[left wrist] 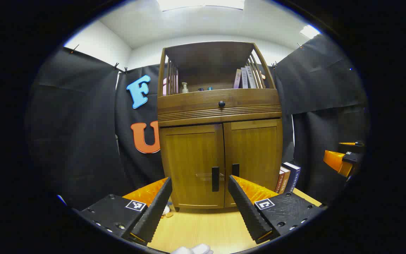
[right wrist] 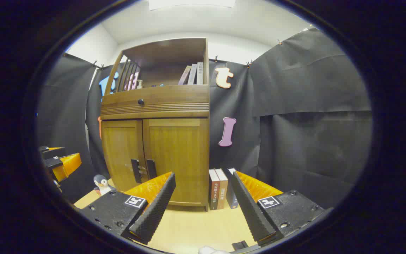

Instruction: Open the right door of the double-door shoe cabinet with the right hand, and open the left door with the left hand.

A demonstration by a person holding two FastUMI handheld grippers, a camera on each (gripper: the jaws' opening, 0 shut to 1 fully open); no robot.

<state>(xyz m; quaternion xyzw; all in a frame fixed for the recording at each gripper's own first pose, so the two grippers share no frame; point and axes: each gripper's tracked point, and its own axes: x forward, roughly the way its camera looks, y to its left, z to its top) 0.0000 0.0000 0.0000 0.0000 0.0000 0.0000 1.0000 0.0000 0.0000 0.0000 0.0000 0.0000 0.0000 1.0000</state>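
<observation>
Shoe cabinet of brown wood (left wrist: pixel 220 141), with an open shelf on top and two panelled doors below, stands at the back of our pale wooden desk (left wrist: pixel 203 229) against the black cloth wall. Going from the left: our left gripper (left wrist: pixel 200 199) hangs in front of the cabinet with its jaws spread wide and nothing between them, well short of the doors. The left door (left wrist: pixel 193 165) sits flush and closed, its dark vertical handle (left wrist: pixel 215 179) untouched. Just beside it the right door (right wrist: pixel 174 158) is closed as well, its own dark handle (right wrist: pixel 151 169) free. Farther right, our right gripper (right wrist: pixel 203 201) also hovers with jaws spread and empty, aimed to the right of the doors, near a few upright books (right wrist: pixel 220 188). We judge that no step is done: both doors are left to open, the right one first.
</observation>
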